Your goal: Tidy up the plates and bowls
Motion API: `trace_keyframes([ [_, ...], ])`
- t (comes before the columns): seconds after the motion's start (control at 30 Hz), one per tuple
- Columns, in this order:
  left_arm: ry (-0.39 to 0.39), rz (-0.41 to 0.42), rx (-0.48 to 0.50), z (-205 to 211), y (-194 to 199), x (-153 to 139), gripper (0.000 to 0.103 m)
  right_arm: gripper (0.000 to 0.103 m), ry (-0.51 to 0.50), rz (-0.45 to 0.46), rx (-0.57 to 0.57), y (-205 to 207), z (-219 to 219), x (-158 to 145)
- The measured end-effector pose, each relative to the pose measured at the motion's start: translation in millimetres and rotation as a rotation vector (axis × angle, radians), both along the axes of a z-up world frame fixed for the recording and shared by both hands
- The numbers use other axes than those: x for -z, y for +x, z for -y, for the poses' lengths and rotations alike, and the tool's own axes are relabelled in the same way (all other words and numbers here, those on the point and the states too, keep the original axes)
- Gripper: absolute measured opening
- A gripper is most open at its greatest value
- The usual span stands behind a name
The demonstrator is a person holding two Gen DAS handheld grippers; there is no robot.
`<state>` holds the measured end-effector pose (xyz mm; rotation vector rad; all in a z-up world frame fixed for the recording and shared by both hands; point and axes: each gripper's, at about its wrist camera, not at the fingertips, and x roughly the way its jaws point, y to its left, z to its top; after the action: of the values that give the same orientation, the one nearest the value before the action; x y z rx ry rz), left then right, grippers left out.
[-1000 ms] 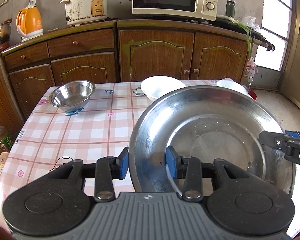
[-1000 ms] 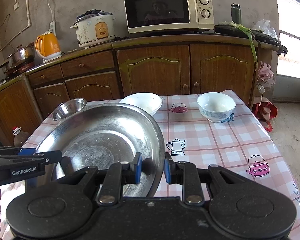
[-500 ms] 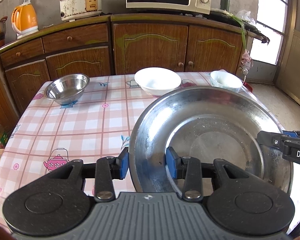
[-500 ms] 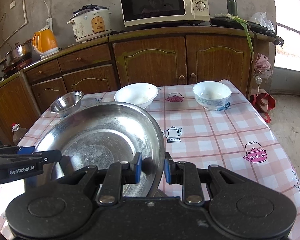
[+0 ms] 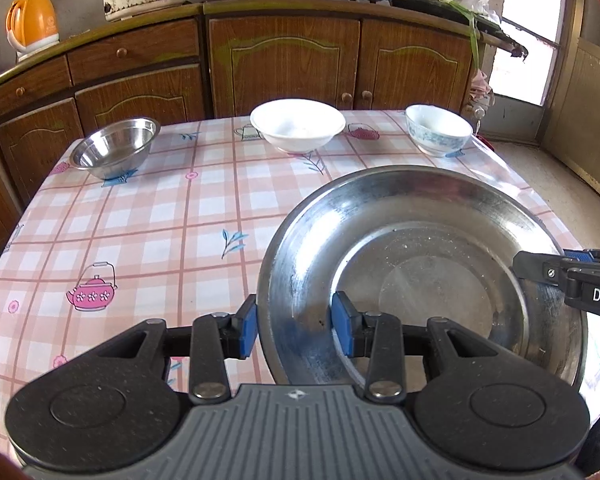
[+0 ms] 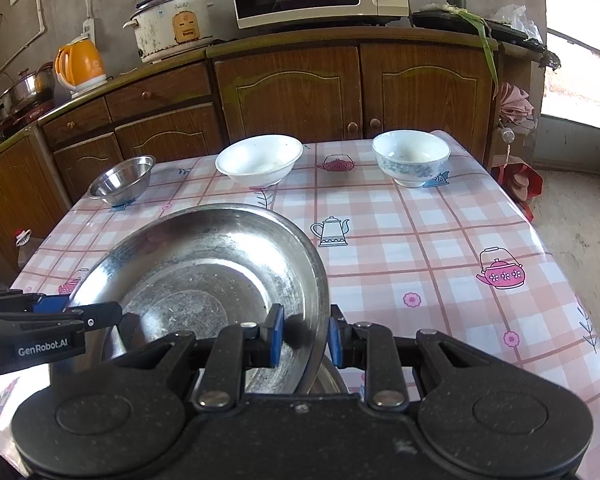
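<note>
The left gripper (image 5: 294, 330) and right gripper (image 6: 302, 338) each pinch opposite rims of the steel plate (image 5: 420, 276), jaws narrowly parted around its edge. Round, it faces up, tilted slightly, above the tabletop's (image 5: 160, 224) near edge. It sits lower than a second ago. Three bowls (image 6: 259, 160) line the far edge.

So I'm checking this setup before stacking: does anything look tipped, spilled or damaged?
Nothing is spilled or broken. The steel plate is scuffed and speckled inside. It is held by its rim in both tongs, left and right. The three bowls at the table's far edge stand upright and apart.
</note>
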<state>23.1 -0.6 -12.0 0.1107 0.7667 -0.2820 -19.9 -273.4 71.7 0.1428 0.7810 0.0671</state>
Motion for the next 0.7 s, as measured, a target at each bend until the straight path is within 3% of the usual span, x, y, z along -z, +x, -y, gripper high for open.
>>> trace_keyframes([
  [0.53,0.016,-0.109,0.070,4,-18,41,0.039,0.030,-0.033,-0.124,0.005,-30,1,38],
  [0.7,0.042,-0.109,0.089,9,-21,48,0.045,0.030,-0.044,-0.144,0.002,-33,1,43],
])
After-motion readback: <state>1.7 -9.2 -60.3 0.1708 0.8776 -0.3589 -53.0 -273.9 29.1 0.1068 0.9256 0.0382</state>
